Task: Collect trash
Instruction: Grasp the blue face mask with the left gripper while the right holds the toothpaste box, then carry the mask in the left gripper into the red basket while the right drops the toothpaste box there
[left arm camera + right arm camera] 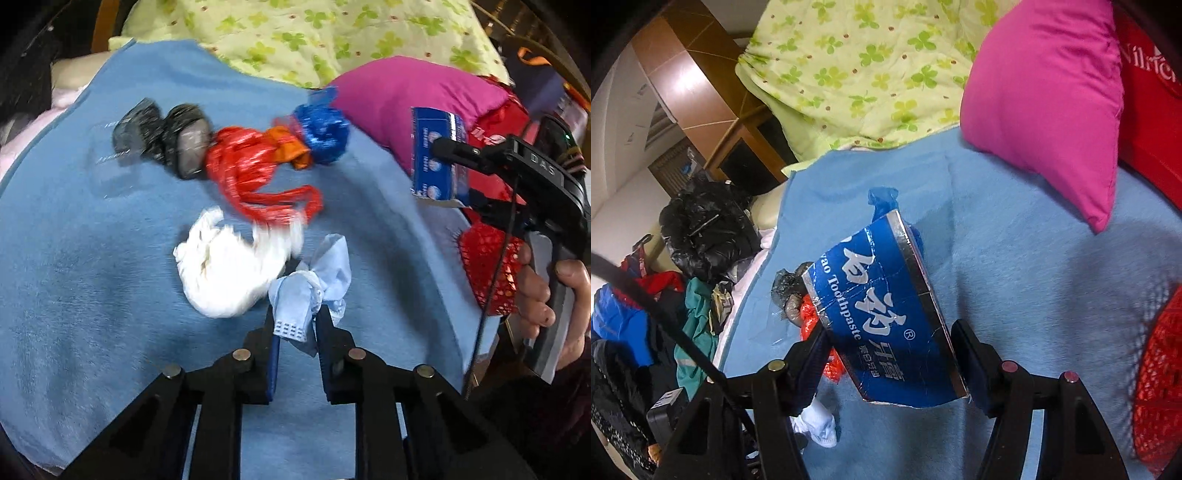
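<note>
left tongs (295, 325) clamped on blue rag (314, 291), lifting it off blanket (92, 277) | right tongs (890, 365) half-open, gripping toothpaste box (886, 314) | remaining trash beyond left tongs | red basket (1160, 387) right, likely bin

Left gripper (295, 325) fingers pinched nearly together, right gripper (892, 354) fingers half spread, both angled downward.
</note>
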Demonstrator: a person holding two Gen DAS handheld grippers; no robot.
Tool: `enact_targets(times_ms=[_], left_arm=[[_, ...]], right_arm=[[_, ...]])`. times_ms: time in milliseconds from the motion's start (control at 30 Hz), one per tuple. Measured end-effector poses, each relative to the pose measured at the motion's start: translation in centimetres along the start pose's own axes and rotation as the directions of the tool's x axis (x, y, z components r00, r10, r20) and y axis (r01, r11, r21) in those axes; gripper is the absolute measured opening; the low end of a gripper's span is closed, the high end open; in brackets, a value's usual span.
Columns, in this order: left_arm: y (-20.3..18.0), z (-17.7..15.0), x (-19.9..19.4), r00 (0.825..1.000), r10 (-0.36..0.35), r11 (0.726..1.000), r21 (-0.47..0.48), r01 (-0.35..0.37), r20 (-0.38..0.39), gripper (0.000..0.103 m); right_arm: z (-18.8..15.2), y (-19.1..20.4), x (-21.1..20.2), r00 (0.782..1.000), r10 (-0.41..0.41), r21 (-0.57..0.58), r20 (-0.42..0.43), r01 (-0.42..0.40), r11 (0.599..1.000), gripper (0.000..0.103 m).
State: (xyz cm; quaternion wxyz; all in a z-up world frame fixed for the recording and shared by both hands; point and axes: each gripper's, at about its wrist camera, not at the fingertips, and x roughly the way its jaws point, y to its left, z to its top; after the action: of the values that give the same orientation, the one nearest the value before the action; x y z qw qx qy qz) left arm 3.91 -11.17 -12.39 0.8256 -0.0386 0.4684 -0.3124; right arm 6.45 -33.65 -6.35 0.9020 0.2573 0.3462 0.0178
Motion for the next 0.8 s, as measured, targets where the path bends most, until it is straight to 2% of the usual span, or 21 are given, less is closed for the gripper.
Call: enact_targets(times_ms=[267, 500, 800], left_arm=[[-2.9, 0.9, -1.8, 0.998, -0.004, 0.999, 0.043, 0.002, 0.056, 0.018], [-6.0, 2.2, -5.0, 0.992, 0.003, 0.995, 0.100, -0.015, 0.124, 0.019], [-9.5, 3.3, -8.0, 0.984, -0.005, 0.986, 0.163, -0.024, 0.178, 0.019]], right_arm=[[-0.5, -0.1, -3.9, 0.996, 0.049, -0.047, 0.079, -0.045, 0.998, 0.069], [-1.1, 0.8, -8.1, 0.980, 0.097, -0.124, 0.175, -0.076, 0.989, 0.069], [-1.4, 0.0, -12.2, 0.956, 0.122, -0.133, 0.267, -0.089, 0.987, 0.069]])
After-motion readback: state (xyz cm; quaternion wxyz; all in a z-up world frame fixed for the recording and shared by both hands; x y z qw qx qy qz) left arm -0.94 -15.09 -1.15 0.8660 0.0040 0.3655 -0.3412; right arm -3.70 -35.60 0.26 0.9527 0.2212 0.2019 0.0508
